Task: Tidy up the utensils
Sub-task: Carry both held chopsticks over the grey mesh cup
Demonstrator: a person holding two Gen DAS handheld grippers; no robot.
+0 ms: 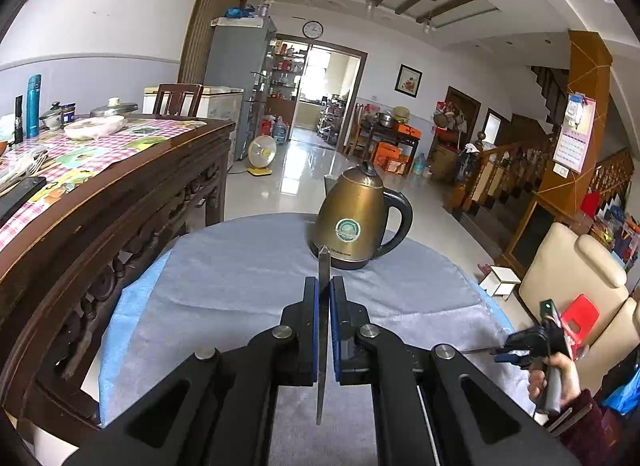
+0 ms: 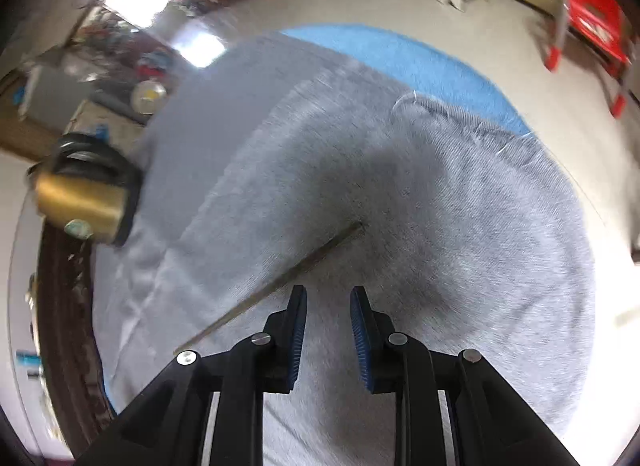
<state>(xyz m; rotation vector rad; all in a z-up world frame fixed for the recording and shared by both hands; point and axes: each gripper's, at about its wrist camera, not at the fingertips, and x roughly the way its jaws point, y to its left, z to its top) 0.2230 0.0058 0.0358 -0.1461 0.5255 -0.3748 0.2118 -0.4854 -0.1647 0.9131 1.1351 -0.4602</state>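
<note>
The left claw (image 1: 324,286) is clamped on a knife (image 1: 323,330), blade edge-up and pointing ahead toward the kettle (image 1: 358,221). The right claw (image 2: 328,302) is partly open and empty, tilted steeply down over the grey cloth (image 2: 440,185) on the tabletop. A thin metal rod (image 2: 276,286), perhaps a chopstick, lies just left of its fingertips, slanting up to the right, so the right hand is the nearer one.

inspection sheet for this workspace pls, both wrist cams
Surface: round table under a grey towel, blue cloth beneath.
Job's things: flat metal utensil held edge-on; thin metal rod lying on the towel.
Clutter: brass electric kettle.
Grippers: left gripper shut on the utensil; right gripper open, empty, beside the rod.
Cables: nothing seen.
Surroundings: carved wooden table, red stool, beige armchair.
</note>
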